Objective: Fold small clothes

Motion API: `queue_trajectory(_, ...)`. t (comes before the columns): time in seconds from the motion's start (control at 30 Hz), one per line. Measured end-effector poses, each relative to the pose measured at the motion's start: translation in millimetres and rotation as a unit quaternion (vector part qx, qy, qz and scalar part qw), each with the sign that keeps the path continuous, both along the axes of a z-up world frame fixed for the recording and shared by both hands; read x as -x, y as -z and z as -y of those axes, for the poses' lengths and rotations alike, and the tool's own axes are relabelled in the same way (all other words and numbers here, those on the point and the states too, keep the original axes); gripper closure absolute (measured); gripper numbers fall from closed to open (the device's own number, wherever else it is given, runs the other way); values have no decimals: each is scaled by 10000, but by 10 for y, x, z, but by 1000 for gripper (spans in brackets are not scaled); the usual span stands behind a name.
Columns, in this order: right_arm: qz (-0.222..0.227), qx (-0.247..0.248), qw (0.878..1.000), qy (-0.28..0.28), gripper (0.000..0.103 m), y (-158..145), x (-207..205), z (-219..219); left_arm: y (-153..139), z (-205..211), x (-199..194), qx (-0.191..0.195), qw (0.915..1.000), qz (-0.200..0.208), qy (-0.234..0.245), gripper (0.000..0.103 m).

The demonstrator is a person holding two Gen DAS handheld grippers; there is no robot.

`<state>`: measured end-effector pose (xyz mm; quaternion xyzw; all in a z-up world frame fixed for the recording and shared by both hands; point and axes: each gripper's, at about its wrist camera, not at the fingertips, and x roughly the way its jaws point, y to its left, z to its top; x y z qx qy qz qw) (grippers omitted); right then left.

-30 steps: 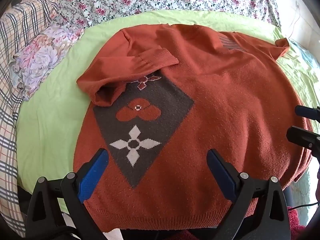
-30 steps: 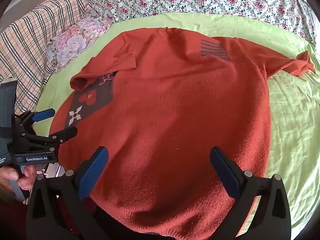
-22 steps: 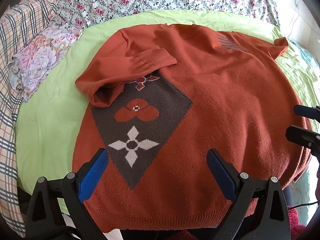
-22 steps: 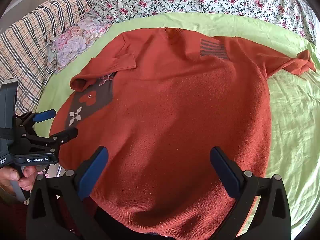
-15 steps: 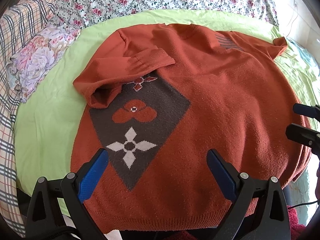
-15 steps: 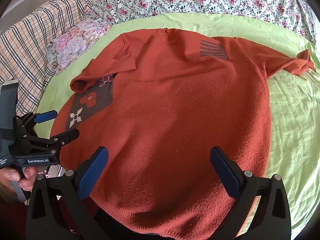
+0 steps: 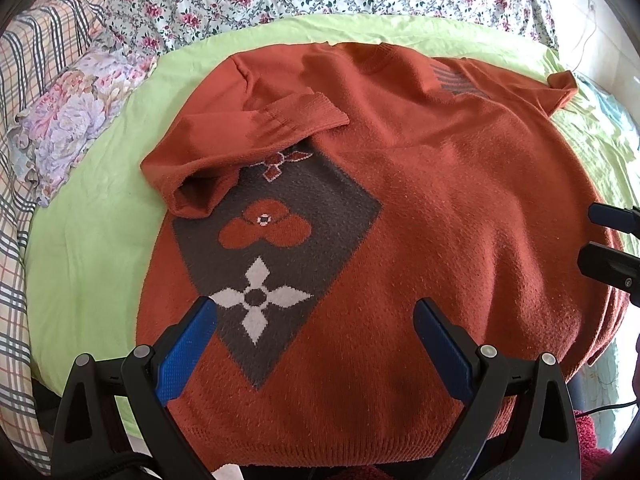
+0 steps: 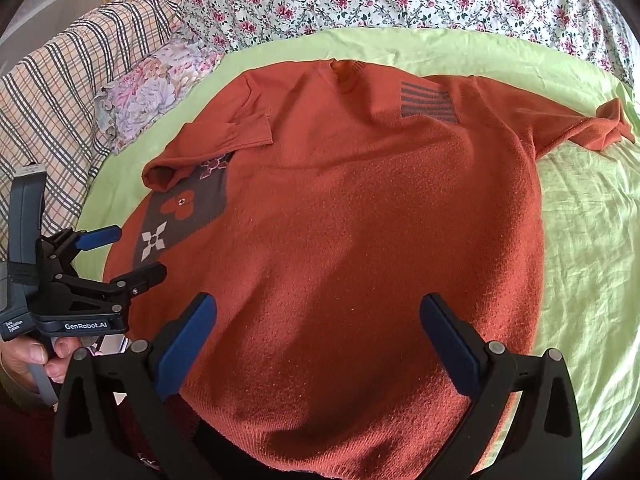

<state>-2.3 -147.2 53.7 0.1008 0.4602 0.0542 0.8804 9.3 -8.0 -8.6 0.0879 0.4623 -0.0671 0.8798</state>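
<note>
Folding has only begun: the orange sweater (image 7: 420, 200) lies flat on the green sheet (image 7: 92, 240), one sleeve (image 7: 248, 136) already across its chest. Your left gripper (image 7: 316, 344) and right gripper (image 8: 320, 340) hover wide apart near the sweater's hem. Next, I think, grab the far sleeve (image 8: 576, 124).

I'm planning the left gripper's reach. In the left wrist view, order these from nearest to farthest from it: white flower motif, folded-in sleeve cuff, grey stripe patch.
1. white flower motif, just ahead of the left gripper, toward its left finger.
2. folded-in sleeve cuff, mid-sweater, left of centre.
3. grey stripe patch, far right shoulder.
</note>
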Motion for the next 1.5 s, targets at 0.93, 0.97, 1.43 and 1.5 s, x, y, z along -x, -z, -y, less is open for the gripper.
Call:
queue_trajectory(0.93, 261, -109, 9996, 58, 7, -238, -966, 860, -409, -248, -1620, -203, 9979, 81, 604, 4)
queue_trajectory(0.97, 272, -102, 9995, 113, 9, -268, -1066, 951, -449, -261, -1735, -193, 9979, 117, 614, 4)
queue_trajectory(1.43, -92, 651, 9977, 158, 19, -218, -2626, 1926, -417, -347, -3728, 442, 9901, -330, 1289, 4)
queue_trajectory(1.5, -248, 820, 9963, 22, 19, -108, -2838, 1965, -322, -322, -3938, 394, 9885, -495, 1375, 4)
